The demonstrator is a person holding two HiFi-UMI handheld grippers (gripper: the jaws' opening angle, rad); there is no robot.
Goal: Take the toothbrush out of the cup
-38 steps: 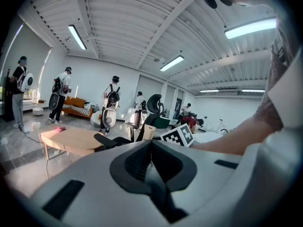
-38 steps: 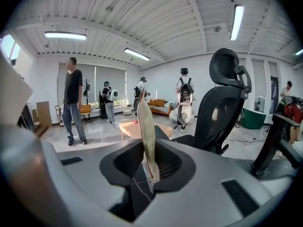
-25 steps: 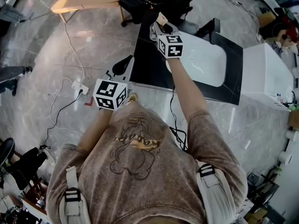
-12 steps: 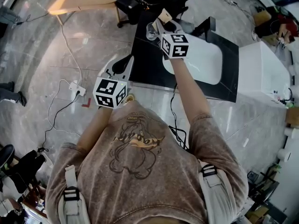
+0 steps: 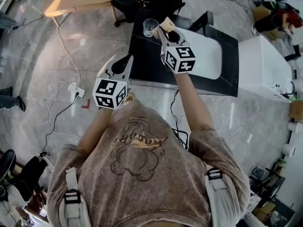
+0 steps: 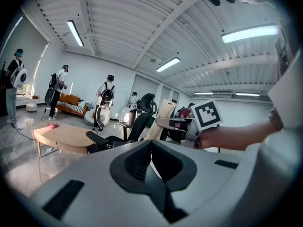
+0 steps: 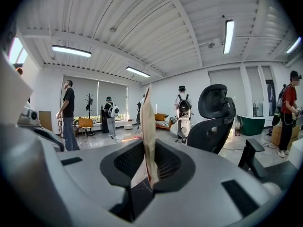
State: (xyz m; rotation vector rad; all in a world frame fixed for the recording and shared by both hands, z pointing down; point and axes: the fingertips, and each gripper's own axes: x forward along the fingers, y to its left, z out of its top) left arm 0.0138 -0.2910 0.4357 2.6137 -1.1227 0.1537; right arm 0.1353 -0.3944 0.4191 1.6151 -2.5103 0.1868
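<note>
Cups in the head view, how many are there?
1: a clear cup at the far left corner of the black table. The right arm could hide another.

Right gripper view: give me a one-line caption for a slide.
Right gripper clamps the thin tan toothbrush edge-on between its jaws, with a black office chair and standing people behind.

Head view looks steeply down; gripper views level.
</note>
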